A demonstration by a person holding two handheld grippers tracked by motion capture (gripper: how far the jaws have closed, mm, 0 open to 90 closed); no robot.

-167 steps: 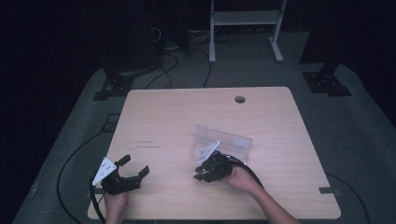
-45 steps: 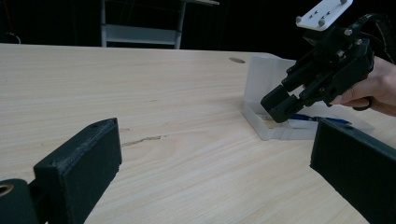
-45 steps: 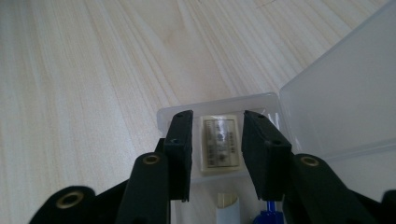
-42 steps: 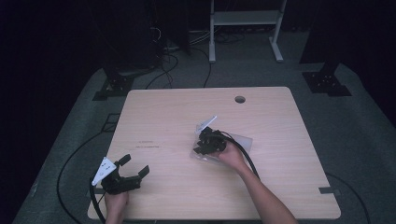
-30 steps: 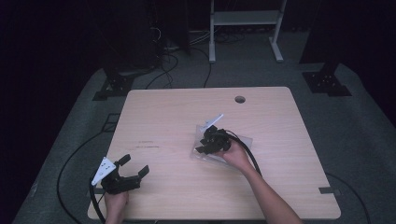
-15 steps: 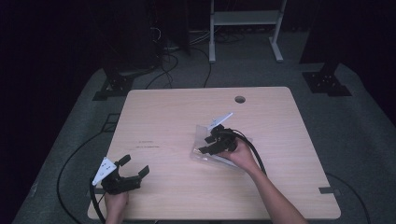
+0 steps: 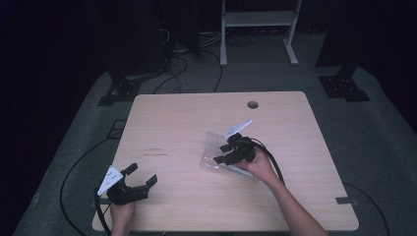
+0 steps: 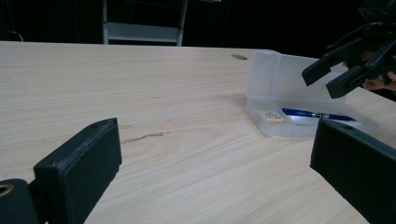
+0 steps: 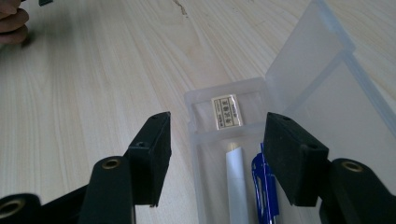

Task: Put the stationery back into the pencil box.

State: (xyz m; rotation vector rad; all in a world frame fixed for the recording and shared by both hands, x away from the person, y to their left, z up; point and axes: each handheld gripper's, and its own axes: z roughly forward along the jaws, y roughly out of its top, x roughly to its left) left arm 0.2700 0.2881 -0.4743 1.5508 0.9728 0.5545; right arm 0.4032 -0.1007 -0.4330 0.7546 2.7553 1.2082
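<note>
A clear plastic case (image 7: 212,140) lies open at the table's middle right, its lid (image 9: 308,51) standing up. Inside lie a blue pen (image 9: 264,186), a white pen (image 9: 236,177) and a small labelled block (image 9: 226,111). My right gripper (image 7: 221,153) hovers just above the case's base (image 8: 280,130); its jaws have just been opening and stand open, with nothing pressed between the pads. My left gripper (image 7: 142,173) rests open near the front left edge, pointing toward the case, its jaws empty.
The light wooden table (image 7: 177,123) has a round cable hole (image 7: 253,104) at the far side. Cables (image 7: 74,172) trail on the dark floor around it. A white metal stand (image 7: 255,19) is behind the table.
My right gripper has drifted right along the case and its jaws have widened. The left gripper has stayed where it was.
</note>
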